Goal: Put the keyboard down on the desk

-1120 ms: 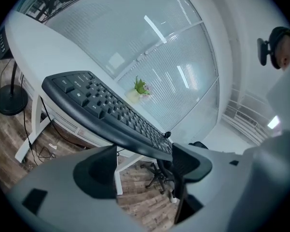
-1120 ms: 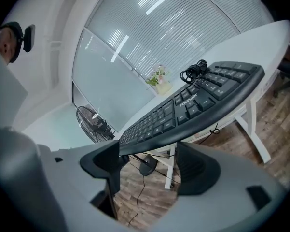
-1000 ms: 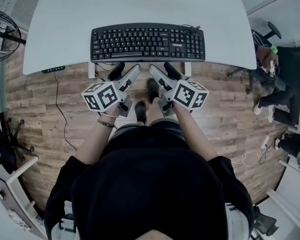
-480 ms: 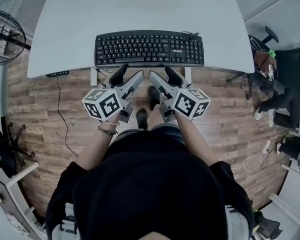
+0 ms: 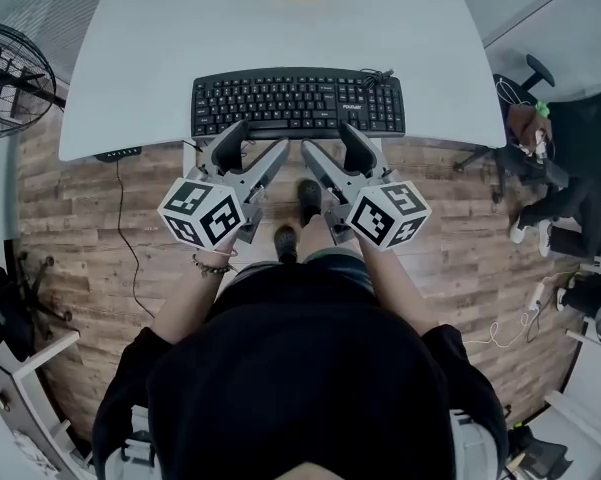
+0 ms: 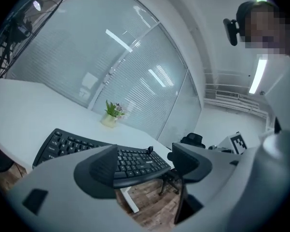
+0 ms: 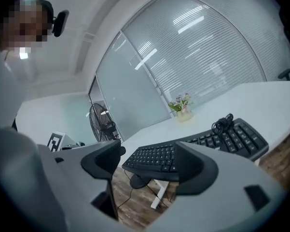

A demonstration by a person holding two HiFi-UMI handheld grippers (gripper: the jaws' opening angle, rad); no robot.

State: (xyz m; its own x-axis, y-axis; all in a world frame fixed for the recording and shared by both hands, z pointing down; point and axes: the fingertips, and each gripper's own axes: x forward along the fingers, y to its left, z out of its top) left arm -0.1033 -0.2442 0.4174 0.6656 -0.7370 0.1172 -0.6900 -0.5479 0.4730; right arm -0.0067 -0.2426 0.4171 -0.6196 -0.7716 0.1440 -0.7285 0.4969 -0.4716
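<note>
Keyboard point(image 5: 298, 102) rests on the desk point(image 5: 130, 68); my left hand-held gripper point(image 5: 255, 144) and right hand-held gripper point(image 5: 332, 144) gape wide at its near edge.

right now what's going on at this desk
A person holds a two-jaw gripper in each hand at the near edge of a white desk. A black keyboard lies flat on the desk near that edge. The left gripper and right gripper both have jaws apart, pointed at the keyboard's front edge, clamped on nothing.
</note>
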